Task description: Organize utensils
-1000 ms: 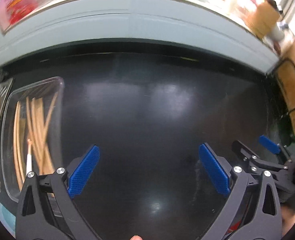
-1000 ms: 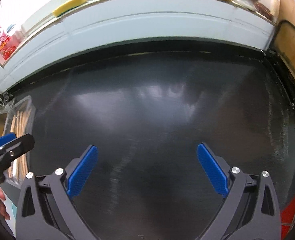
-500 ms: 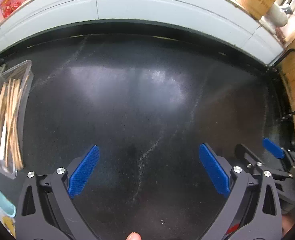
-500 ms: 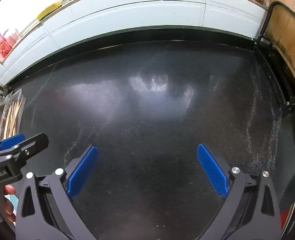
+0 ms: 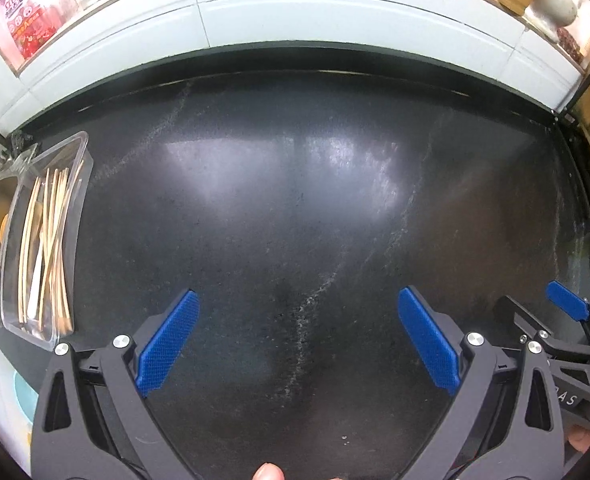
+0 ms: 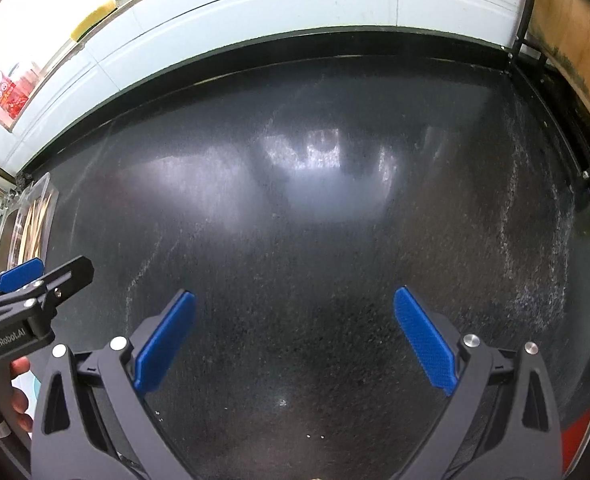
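A: What are the claws doing?
B: The left claw (image 5: 297, 338) and right claw (image 6: 293, 336) both gape wide, empty, above the bare dark table (image 5: 295, 208).
A: And the utensils?
B: Chopsticks (image 5: 49, 240) lie in a clear tray (image 5: 79, 216) at the table's far left edge, probably already sorted.

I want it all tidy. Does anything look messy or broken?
Nothing looks broken or spilled. The chopsticks lie crisscrossed, not lined up, inside the clear tray at the countertop's left edge. Both grippers, left and right, are open and hold nothing.
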